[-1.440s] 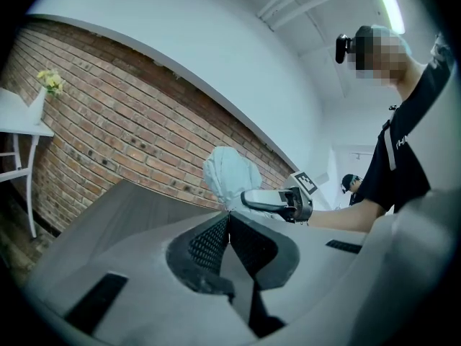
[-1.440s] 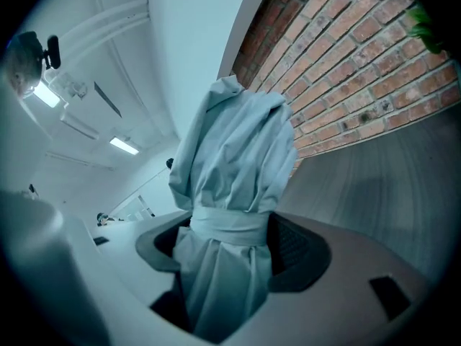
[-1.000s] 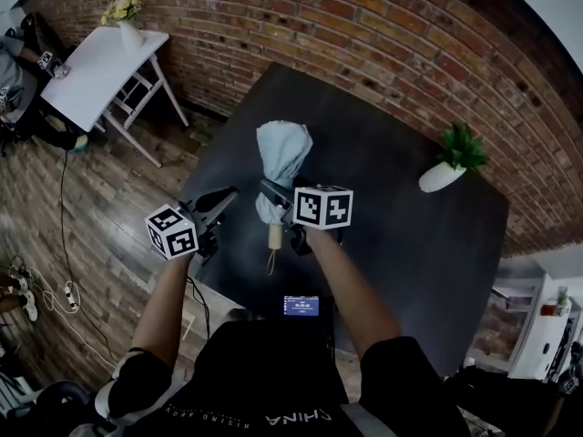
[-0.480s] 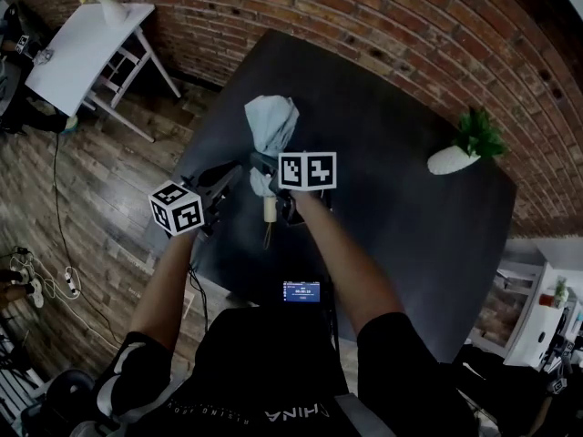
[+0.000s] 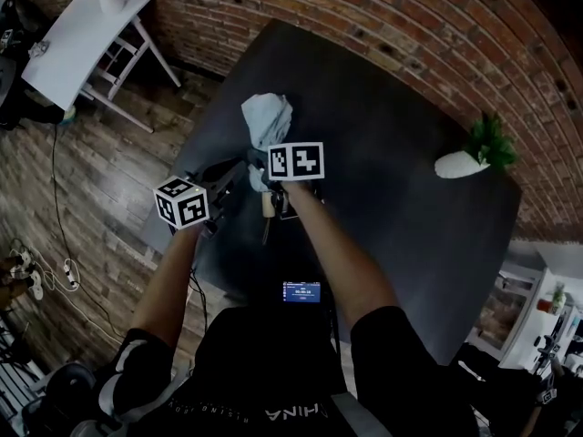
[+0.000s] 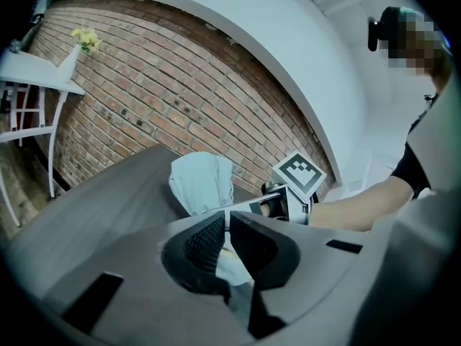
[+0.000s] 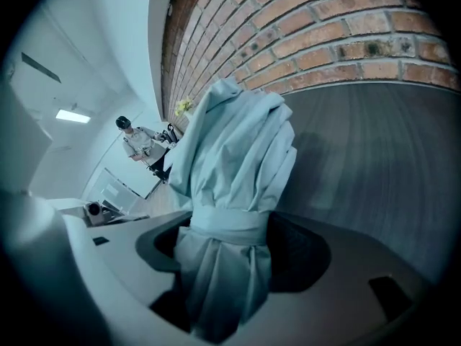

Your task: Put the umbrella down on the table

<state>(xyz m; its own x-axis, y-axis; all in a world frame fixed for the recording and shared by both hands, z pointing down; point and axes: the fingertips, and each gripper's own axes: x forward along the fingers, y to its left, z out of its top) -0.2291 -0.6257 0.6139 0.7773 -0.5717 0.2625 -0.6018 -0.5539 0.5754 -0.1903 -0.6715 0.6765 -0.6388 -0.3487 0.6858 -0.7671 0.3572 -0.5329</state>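
Bulging above its strap [image 7: 229, 225], pale-blue umbrella [image 7: 234, 143] — handle [image 5: 268, 204] seemingly wooden.

folded pale blue umbrella [image 5: 266, 121], cinched by a band, pale handle at the near end. tilted over the dark table [image 5: 392, 235], clamped at the band by the right gripper [image 7: 232, 244].

Pale-blue folded umbrella [image 5: 266, 119] in the right tongs [image 5: 266, 188], low over the dark table [image 5: 392, 226]

Head view's up high, staring steeply down at the dark table [image 5: 383, 153]. Left gripper view rides low, near level, facing the brick wall [image 6: 144, 85]. Right gripper view's jammed right against the umbrella [image 7: 238, 143]. All 3 share umbrella, table and brick wall.
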